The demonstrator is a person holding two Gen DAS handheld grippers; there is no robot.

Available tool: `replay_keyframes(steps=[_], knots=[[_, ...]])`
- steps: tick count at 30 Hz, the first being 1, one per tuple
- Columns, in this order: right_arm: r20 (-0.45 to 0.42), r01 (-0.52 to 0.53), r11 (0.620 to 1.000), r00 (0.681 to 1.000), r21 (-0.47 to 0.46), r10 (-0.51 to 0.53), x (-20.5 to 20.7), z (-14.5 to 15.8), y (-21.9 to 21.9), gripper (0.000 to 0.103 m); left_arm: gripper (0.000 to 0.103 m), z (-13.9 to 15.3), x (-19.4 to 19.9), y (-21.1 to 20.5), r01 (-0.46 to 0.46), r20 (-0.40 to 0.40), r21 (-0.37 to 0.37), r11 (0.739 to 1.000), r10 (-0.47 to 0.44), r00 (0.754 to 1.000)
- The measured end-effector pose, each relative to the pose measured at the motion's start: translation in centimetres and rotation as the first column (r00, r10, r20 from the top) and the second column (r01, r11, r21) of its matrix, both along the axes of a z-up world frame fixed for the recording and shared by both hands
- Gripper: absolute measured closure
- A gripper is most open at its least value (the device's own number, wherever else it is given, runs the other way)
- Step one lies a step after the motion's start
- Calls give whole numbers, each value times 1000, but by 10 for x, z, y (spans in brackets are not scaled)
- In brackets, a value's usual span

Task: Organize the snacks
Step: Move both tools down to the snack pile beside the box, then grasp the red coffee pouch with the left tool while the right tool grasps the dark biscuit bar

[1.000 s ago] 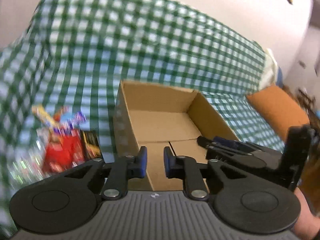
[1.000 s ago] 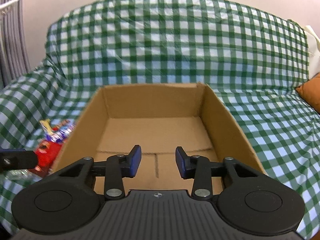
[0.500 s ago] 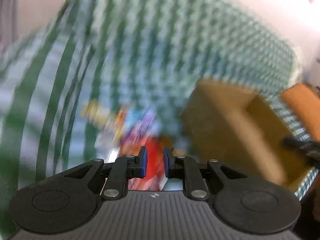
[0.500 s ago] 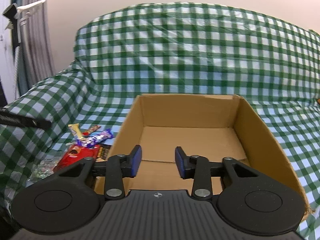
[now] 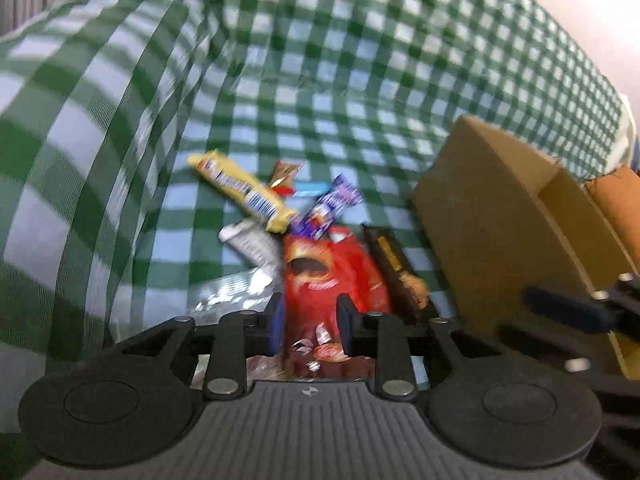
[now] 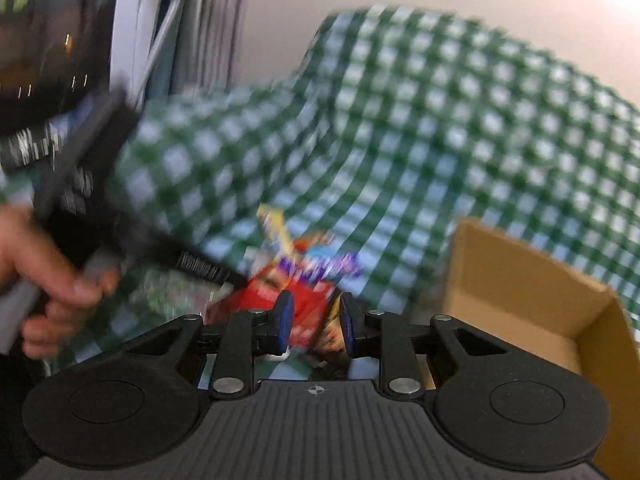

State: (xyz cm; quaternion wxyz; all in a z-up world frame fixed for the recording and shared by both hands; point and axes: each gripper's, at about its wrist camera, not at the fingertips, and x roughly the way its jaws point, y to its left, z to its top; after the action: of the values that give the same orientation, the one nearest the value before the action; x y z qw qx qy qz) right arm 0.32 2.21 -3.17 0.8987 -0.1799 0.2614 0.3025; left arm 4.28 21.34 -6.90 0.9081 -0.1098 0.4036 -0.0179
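A pile of snacks lies on the green checked cloth: a red bag, a yellow bar, a purple bar, a dark brown pack and a white-silver wrapper. My left gripper is open just above the near end of the red bag. My right gripper is open and empty, near the same pile, which is blurred in the right wrist view. An open, empty cardboard box stands right of the snacks and also shows in the right wrist view.
The checked cloth covers a sofa seat and back. An orange cushion lies beyond the box. The other hand-held gripper with the person's hand is at the left of the right wrist view.
Both grippers have swung left from the box toward the snack pile. The left gripper has opened wider and come down close over the red bag.
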Motion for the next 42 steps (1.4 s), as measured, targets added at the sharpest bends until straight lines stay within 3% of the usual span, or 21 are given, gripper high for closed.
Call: replay_keyframes(steps=[6, 12, 14, 17, 18, 20, 24, 26, 28, 29, 32, 42], knots=[[-8, 89, 991, 996, -98, -90, 15, -39, 26, 64, 69, -10, 2, 12, -23, -1, -50, 998, 23, 1000], [96, 162, 965, 985, -204, -145, 17, -65, 55, 56, 39, -15, 12, -2, 9, 14, -40, 999, -9, 1000], [89, 190, 960, 981, -207, -175, 22, -72, 56, 56, 29, -17, 15, -9, 29, 14, -26, 999, -29, 999], [61, 220, 948, 975, -230, -212, 34, -84, 55, 57, 24, -23, 21, -19, 59, -3, 13, 998, -59, 998], [48, 228, 944, 974, -239, -223, 37, -88, 54, 57, 23, -24, 22, -23, 67, -7, 29, 997, -67, 998], [11, 226, 946, 973, -234, -229, 44, -93, 53, 70, 21, -28, 25, -30, 87, -18, 66, 994, -86, 996], [31, 222, 952, 975, -210, -220, 41, -91, 50, 82, 21, -34, 28, -43, 124, -35, 153, 980, -120, 992], [27, 213, 957, 977, -198, -212, 38, -89, 47, 85, 37, -33, 29, -46, 124, -42, 187, 975, -118, 992], [24, 209, 959, 978, -192, -208, 34, -85, 44, 88, 44, -32, 28, -44, 120, -46, 199, 973, -113, 993], [19, 205, 960, 979, -190, -205, 30, -81, 42, 88, 65, -30, 27, -42, 114, -44, 205, 972, -107, 993], [-24, 185, 968, 981, -172, -191, 26, -71, 37, 88, 90, -20, 23, -30, 83, -35, 168, 982, -78, 996], [-172, 58, 990, 982, -125, -79, -22, -25, 20, 89, 99, 26, -15, -14, 31, -5, 161, 986, -31, 1000]])
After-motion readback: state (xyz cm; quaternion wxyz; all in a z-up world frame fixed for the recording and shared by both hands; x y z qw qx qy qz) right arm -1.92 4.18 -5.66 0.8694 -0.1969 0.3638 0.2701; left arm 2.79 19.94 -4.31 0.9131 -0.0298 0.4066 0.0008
